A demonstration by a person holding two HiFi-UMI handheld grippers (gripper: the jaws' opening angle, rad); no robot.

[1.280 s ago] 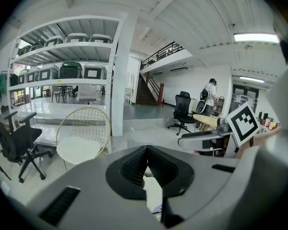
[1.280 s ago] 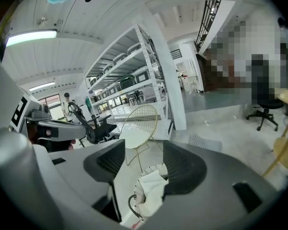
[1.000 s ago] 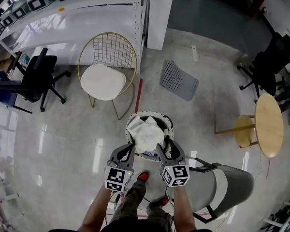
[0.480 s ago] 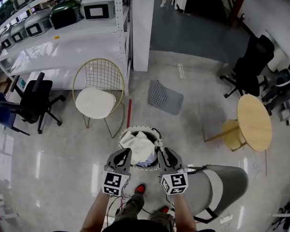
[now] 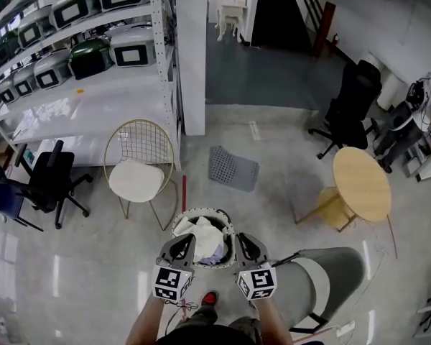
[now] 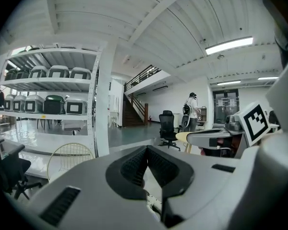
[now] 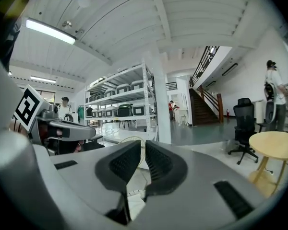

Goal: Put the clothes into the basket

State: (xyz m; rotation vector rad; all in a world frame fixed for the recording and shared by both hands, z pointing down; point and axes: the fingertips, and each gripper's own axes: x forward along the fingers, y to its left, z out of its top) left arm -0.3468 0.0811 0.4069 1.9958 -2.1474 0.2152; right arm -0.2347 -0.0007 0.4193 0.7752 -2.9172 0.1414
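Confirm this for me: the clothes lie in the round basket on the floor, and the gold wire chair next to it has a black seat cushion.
Not quite. The seat cushion on the gold wire chair is white, not black; the head view shows it. The rest stands: the clothes lie in the round basket on the floor, next to that chair.

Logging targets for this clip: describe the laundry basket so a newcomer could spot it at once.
In the head view, find the white pillar beside the shelving; a gold wire chair stands below it. The basket sits just right of that chair, nearer the camera: round, white-rimmed, heaped with pale clothes.
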